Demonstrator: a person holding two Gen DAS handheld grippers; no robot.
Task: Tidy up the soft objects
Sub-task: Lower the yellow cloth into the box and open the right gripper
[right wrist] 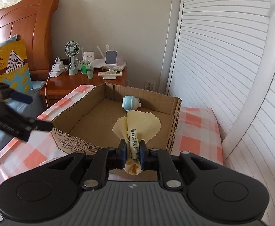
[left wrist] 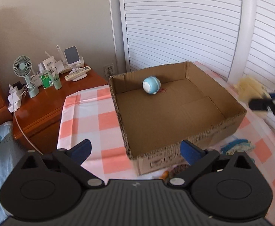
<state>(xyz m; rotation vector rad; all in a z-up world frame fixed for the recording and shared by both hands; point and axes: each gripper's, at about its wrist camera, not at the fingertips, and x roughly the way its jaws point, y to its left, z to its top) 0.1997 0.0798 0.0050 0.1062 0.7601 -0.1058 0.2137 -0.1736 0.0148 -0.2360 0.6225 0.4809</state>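
Right gripper [right wrist: 131, 151]: clenched on your yellow cloth [right wrist: 137, 126], light, limp, bunched mid-fold; it droops ahead, above the cardboard box [right wrist: 81, 141].
Left gripper [left wrist: 135, 150]: released, holding nothing.
Blue plush [right wrist: 130, 103]: beyond the cloth, inside the box; squashy, grip its middle.

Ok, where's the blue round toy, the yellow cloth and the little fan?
blue round toy [left wrist: 151, 85], left wrist view, on its round body.
yellow cloth [right wrist: 139, 124], right wrist view, on its spread upper part.
little fan [left wrist: 22, 67], left wrist view, on its round grille.

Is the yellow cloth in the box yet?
Not yet. The cloth is bunched in the shut right gripper, near the box front wall.
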